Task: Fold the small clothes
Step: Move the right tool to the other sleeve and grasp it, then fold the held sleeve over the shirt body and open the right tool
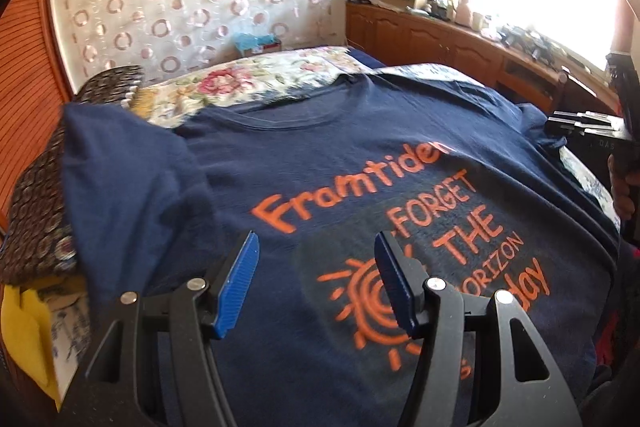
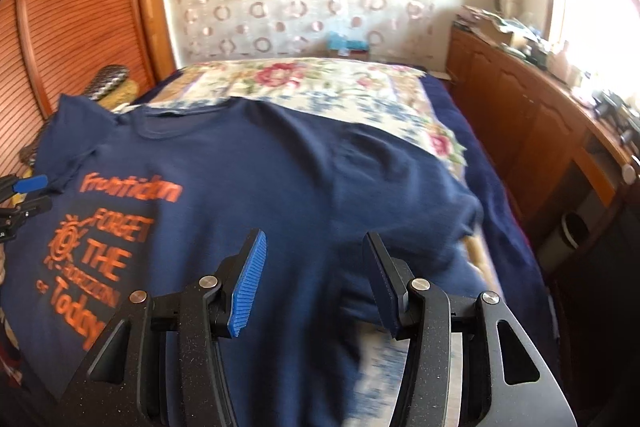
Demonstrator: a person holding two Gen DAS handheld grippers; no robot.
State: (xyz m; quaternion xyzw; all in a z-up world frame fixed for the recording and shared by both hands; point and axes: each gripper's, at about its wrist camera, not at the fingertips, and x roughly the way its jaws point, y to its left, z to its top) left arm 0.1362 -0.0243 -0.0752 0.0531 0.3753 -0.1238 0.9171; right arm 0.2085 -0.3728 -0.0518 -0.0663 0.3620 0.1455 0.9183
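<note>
navy T-shirt (image 1: 340,155): spread flat, print up, on floral bedspread (image 2: 332,83) of bed | left tongs (image 1: 316,279): released, jaws wide, above orange print, grasping nothing | right tongs (image 2: 314,277): released, above shirt's plain side

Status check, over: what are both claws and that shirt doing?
Left gripper, right gripper: open, empty. Navy cotton T-shirt with orange print spread flat, unfolded. No obstruction.
</note>
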